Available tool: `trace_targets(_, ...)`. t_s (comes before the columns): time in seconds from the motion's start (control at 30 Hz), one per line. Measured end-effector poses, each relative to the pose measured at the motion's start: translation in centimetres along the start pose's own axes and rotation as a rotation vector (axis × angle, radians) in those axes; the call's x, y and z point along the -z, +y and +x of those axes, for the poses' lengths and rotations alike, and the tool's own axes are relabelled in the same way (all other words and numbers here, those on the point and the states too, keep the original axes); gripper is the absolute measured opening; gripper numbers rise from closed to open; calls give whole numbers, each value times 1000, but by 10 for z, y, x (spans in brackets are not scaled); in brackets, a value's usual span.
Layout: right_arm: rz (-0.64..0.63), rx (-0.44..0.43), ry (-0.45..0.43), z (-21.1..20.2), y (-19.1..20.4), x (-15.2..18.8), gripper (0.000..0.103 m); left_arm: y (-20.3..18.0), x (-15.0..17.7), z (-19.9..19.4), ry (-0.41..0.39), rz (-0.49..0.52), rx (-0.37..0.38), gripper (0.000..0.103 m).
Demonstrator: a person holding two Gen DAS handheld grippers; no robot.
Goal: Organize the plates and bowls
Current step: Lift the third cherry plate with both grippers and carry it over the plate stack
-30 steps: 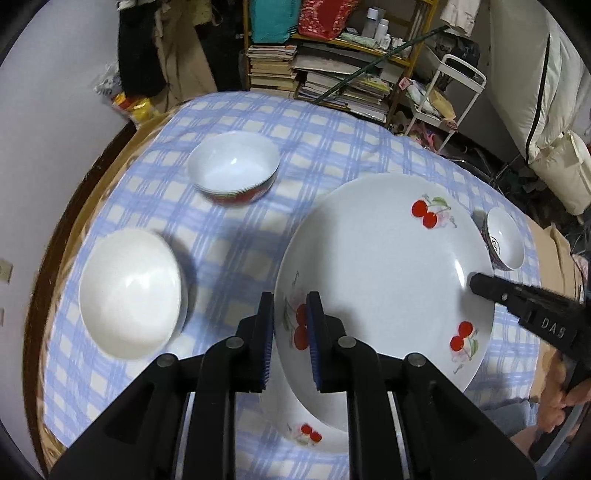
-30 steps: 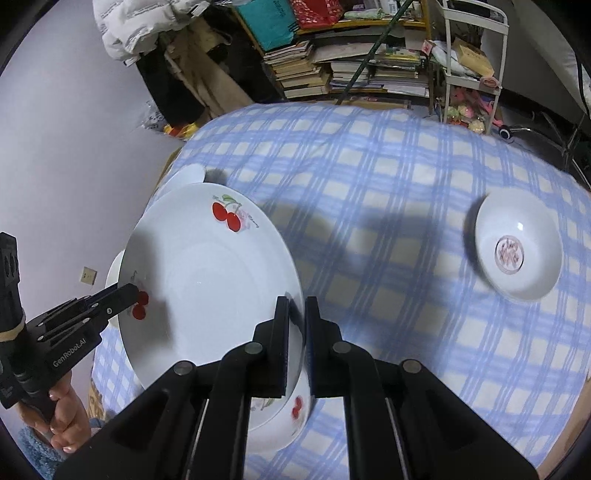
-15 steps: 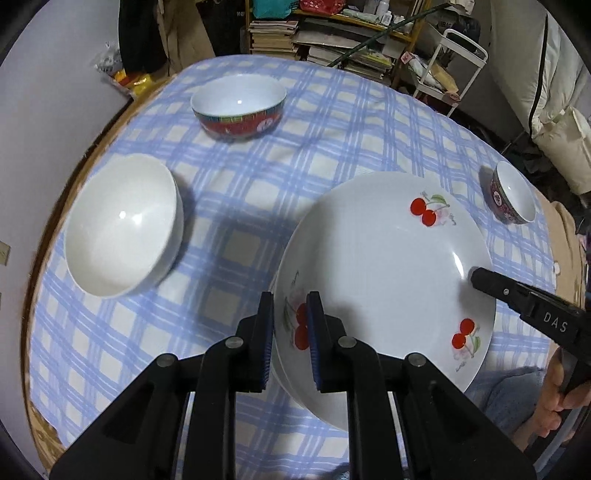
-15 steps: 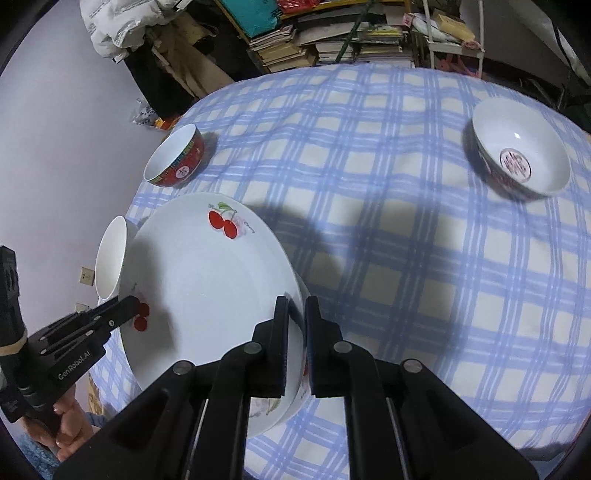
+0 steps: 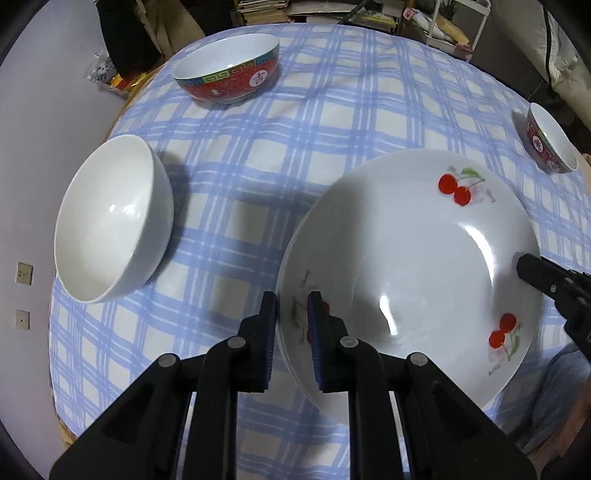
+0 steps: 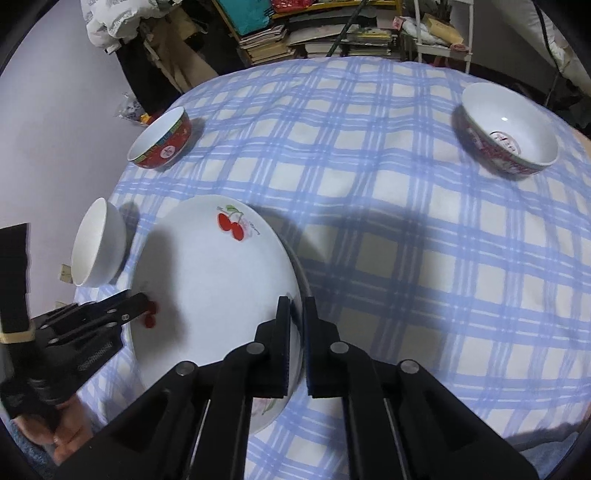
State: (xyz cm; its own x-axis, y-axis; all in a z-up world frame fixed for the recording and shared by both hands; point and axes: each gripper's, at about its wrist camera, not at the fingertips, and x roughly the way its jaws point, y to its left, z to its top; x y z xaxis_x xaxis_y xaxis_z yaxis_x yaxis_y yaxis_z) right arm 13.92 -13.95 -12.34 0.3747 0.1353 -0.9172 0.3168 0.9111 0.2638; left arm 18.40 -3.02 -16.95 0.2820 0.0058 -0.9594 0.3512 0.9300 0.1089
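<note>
A white cherry plate (image 5: 410, 266) sits low over the blue checked tablecloth; a second rim shows just under it. My left gripper (image 5: 291, 328) is shut on its left rim. My right gripper (image 6: 296, 336) is shut on the opposite rim of the same plate (image 6: 214, 284). A plain white bowl (image 5: 110, 225) stands to the left, also in the right wrist view (image 6: 98, 247). A red patterned bowl (image 5: 227, 68) stands at the far left and shows in the right wrist view (image 6: 162, 138). Another red bowl (image 6: 508, 129) stands far right and shows in the left wrist view (image 5: 548, 138).
The round table's edge (image 5: 59, 406) runs close on the left, by a grey wall. Bookshelves and stacked books (image 6: 306, 37) and a white wire rack (image 6: 439, 33) stand beyond the far side of the table.
Both grippers have come down with the cherry plate held between them. The table and bowls now look closer and larger.
</note>
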Motion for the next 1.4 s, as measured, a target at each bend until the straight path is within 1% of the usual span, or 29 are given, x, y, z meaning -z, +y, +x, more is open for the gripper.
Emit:
trace_targets(0.07,-24,18,-5,3,3,3,8,2,1,2,3,-12,-2,17)
trace_targets(0.23,-43,42,-20,4,6,3,8,9,2,4,19,-56,37,18)
trace_targets(0.3,-56,64,-22,7,7,6,8,10,4,4,23,-62,43,18)
trace_targets(0.37,-65,66,-3,13,8,9,9,11,6,5,36,-70,49,19)
trace_targets(0.47,-72,80,-14,11,10,10,9,11,7,4,39,-72,51,19)
trace_targets(0.83,-26,45,-22,11,2,10,9,17,9,2,56,-112,90,19)
trace_targets(0.97,-16,32,-22,12,0,9,9,22,5,9,57,-125,103,19)
trace_targets(1.13,-8,14,-22,12,-2,10,9,23,4,11,61,-139,113,19)
trace_targets(1.4,-2,12,-21,12,-2,10,10,26,6,8,55,-166,115,19)
